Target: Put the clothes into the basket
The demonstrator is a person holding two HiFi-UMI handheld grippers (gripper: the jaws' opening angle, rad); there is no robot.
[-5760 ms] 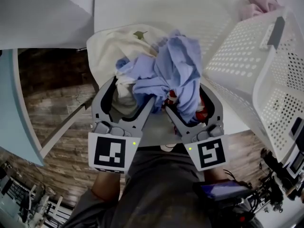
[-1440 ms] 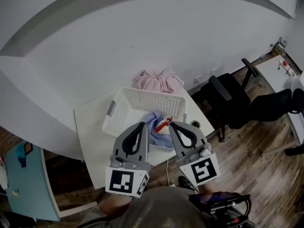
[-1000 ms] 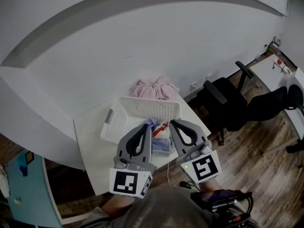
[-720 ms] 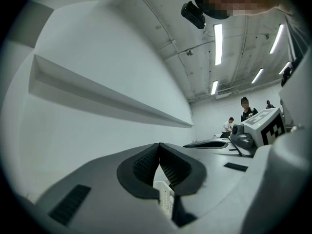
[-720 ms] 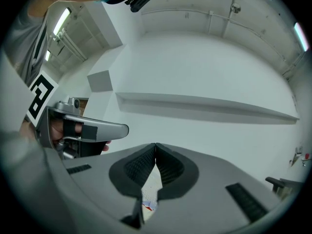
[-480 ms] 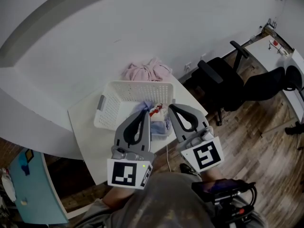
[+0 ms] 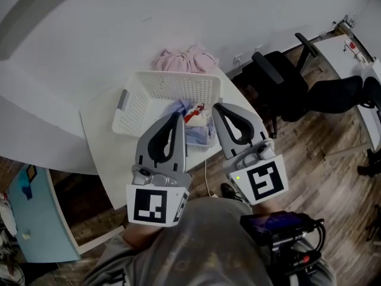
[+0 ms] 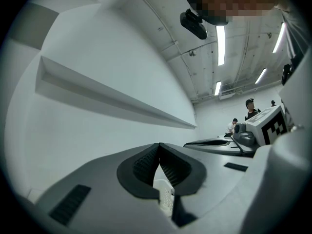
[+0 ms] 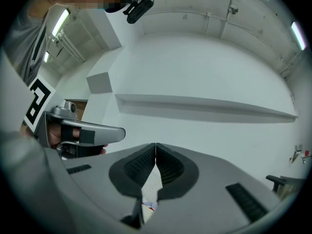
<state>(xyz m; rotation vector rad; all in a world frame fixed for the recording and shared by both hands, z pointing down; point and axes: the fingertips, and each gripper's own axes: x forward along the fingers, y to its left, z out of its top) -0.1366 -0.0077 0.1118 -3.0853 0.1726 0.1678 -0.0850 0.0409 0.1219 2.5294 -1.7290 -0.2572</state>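
The white basket [image 7: 156, 93] stands on the white table [image 7: 98, 145] with blue and red-patterned clothes [image 7: 191, 119] inside it. A pink garment [image 7: 186, 58] lies on the table behind the basket. My left gripper [image 7: 178, 116] and right gripper [image 7: 215, 107] are held side by side high above the basket's near side, both shut and empty. In the left gripper view the shut gripper [image 8: 159, 145] points at a white wall, with a strip of basket [image 8: 166, 199] showing below the pads. The right gripper [image 9: 155, 144] looks the same way in its own view, with a bit of clothes [image 9: 149, 206] below.
A black office chair [image 7: 278, 79] stands right of the table on the wooden floor [image 7: 321, 177]. A light blue cabinet [image 7: 33, 219] is at the lower left. A white cable [image 7: 208, 180] hangs off the table's near edge.
Both grippers stay shut and empty, held together. The view has shifted so the table and basket sit a little higher and nearer; the blue clothes remain in the basket.
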